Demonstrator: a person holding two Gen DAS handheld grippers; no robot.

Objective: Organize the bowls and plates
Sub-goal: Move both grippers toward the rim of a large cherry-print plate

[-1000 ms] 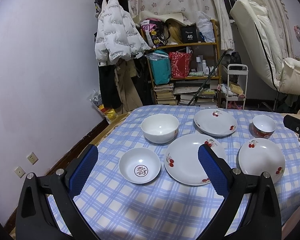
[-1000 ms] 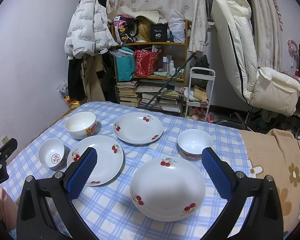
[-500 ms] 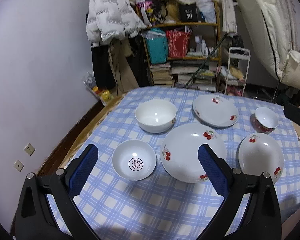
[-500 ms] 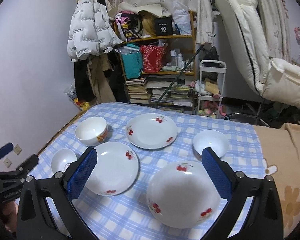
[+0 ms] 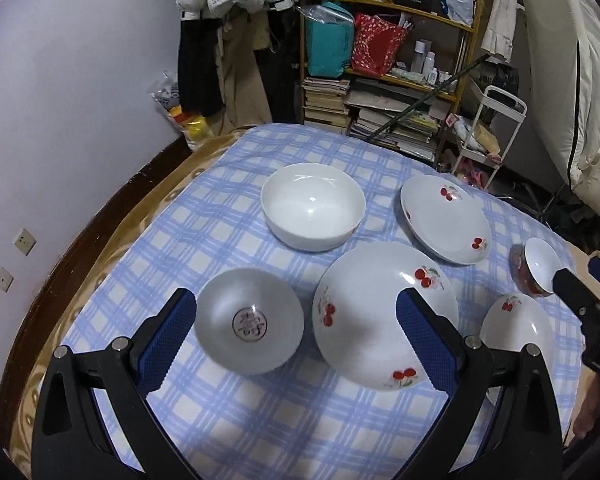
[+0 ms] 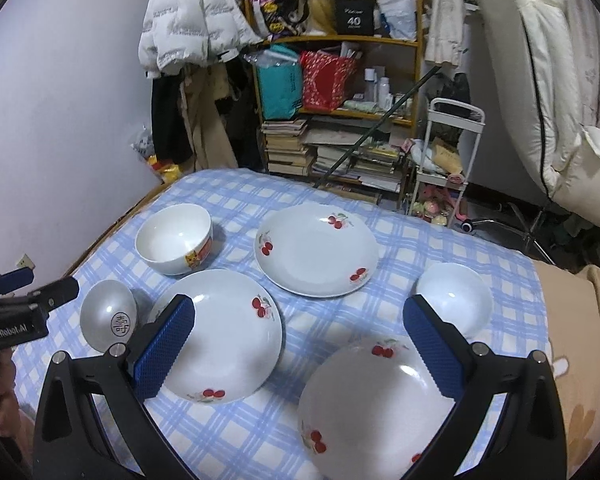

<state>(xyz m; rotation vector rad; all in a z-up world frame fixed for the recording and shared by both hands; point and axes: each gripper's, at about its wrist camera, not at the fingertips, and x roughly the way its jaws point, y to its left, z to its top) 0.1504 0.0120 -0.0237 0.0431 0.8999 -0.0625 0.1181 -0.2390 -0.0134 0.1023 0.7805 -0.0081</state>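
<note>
Both claws are held wide open above the table and nothing is gripped by either: the left claw [image 5: 292, 344] is poised over a small bowl [image 5: 249, 321] with a round mark at its bottom, and the right claw [image 6: 298, 348] is poised over the nearest cherry plate [image 6: 376, 408]. Six pieces of crockery are laid out, none stacked, on a blue checked tablecloth [image 5: 236, 424]. A larger white bowl [image 5: 313, 205] is set behind the small one, with a big cherry plate [image 5: 374, 312] just beside it. Another cherry plate [image 6: 316, 249] lies further back, and a second small bowl [image 6: 454, 294] is placed near the right edge. None of the pieces appears to touch its neighbour, though the gaps are narrow. All of it is judged to be glazed china: stiff, fairly heavy for its size, slippery under the pads, and easily chipped if knocked or dropped. Each plate would best be taken at its rim, one finger above and one slid beneath, where the soft cloth may be pressed down a little to make room. Each bowl would best be pinched across its wall, one finger inside and one outside. A slow lift is advised, since a shallow rim grip on a wide plate is likely to tilt.
</note>
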